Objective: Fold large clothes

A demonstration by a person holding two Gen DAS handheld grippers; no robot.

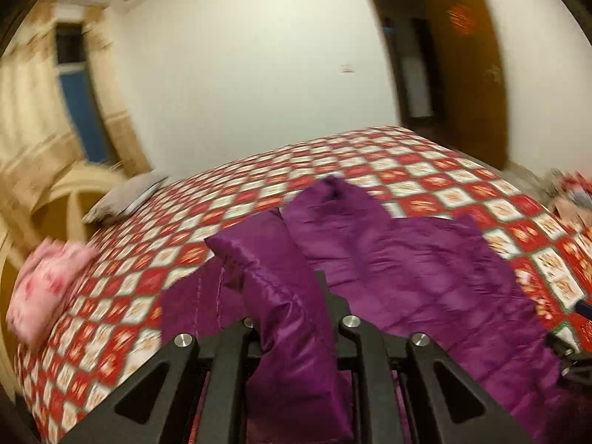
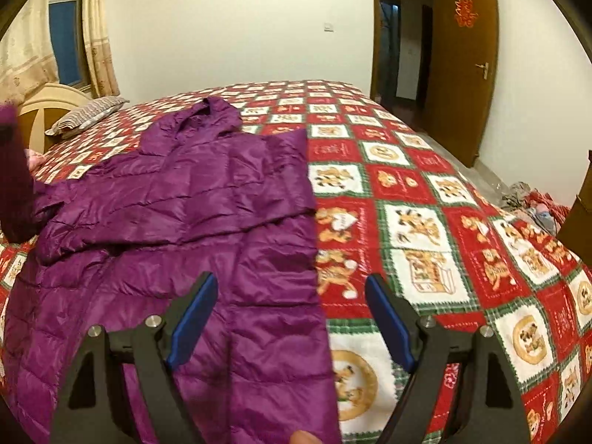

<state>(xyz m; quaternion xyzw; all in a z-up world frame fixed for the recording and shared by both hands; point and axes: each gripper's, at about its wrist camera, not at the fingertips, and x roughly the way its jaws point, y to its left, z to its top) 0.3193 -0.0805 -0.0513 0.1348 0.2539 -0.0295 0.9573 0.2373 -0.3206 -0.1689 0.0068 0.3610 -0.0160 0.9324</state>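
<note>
A purple quilted hooded jacket (image 2: 177, 199) lies on the bed, its right side folded in to a straight edge. My left gripper (image 1: 288, 318) is shut on the jacket's left sleeve (image 1: 281, 288) and holds it lifted above the jacket body (image 1: 425, 259). The raised sleeve shows at the left edge of the right wrist view (image 2: 14, 177). My right gripper (image 2: 290, 296) is open and empty, hovering over the jacket's lower right edge, blue pads (image 2: 196, 318) wide apart.
The bed has a red, white and green checked cartoon quilt (image 2: 425, 229). A striped pillow (image 2: 88, 111) and a pink pillow (image 1: 44, 281) lie by the headboard. An open brown door (image 2: 462, 59) stands at the far right. Clutter lies on the floor (image 2: 532, 203).
</note>
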